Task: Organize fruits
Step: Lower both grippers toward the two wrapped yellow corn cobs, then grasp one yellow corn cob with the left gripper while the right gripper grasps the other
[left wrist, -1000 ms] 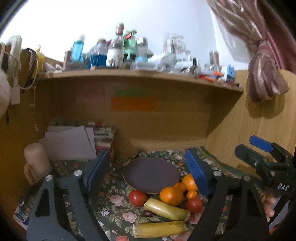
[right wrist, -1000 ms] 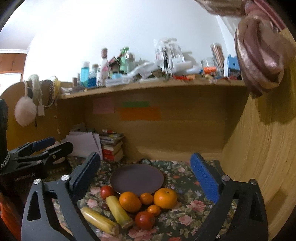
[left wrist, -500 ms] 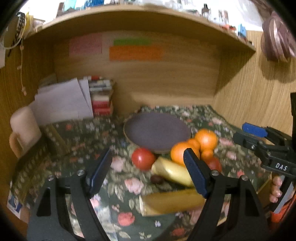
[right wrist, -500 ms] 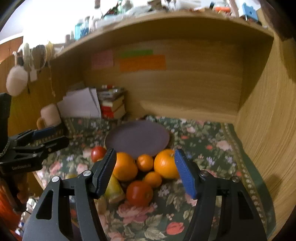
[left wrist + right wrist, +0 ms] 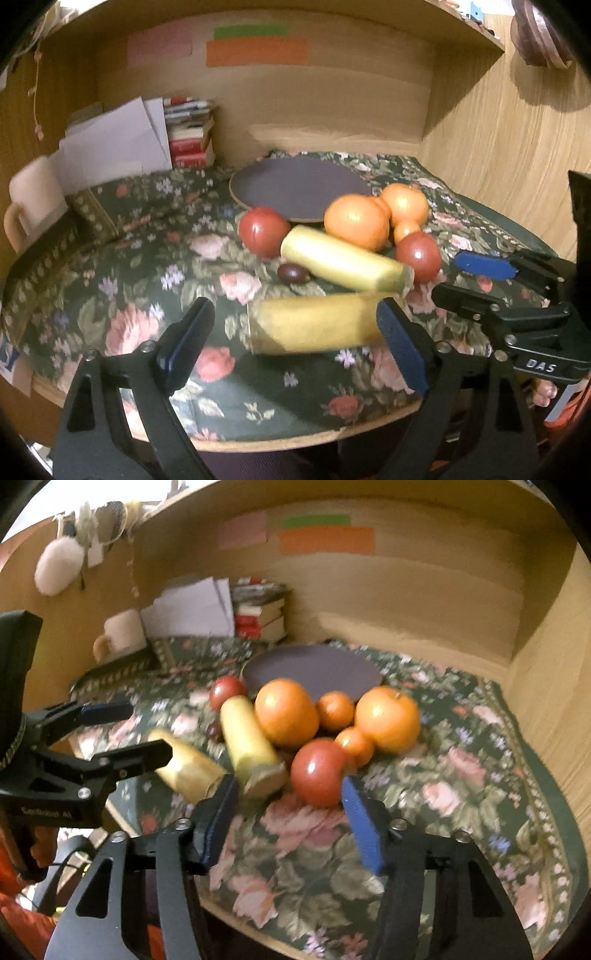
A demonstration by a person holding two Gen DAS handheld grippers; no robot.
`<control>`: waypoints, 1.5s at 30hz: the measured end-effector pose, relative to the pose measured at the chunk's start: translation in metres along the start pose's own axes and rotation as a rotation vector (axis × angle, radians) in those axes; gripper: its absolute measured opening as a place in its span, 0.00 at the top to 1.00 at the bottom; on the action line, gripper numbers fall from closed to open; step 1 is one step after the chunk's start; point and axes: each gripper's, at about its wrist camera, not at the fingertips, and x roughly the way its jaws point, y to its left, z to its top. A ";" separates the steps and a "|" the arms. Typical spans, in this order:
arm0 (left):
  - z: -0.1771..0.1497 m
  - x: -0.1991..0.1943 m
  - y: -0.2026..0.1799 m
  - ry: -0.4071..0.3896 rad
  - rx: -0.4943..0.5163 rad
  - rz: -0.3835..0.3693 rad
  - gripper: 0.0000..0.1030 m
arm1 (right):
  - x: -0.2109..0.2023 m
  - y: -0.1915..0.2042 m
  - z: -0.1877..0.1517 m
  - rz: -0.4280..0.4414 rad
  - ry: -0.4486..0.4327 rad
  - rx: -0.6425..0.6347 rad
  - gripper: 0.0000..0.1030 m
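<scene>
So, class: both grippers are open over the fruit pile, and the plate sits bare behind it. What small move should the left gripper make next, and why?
Probably ease the left gripper forward and close on the nearest banana. Its jaws are open, the banana lies crosswise between them at the cloth's front edge, and the dark plate holds no fruit yet.

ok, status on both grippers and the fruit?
Left gripper open, nearest yellow banana piece between jaws. Right gripper open around front red tomato. Dark round plate holds no fruit.
</scene>
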 end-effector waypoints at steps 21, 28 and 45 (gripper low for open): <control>-0.010 0.002 0.018 -0.038 0.001 0.021 0.46 | 0.029 0.028 -0.006 0.127 0.099 -0.005 0.90; 0.002 0.012 0.050 -0.081 -0.046 0.069 0.46 | 0.046 0.055 0.010 0.156 0.107 -0.044 0.90; 0.029 0.044 0.094 -0.032 -0.116 0.063 0.40 | 0.081 0.080 0.039 0.189 0.116 -0.046 0.90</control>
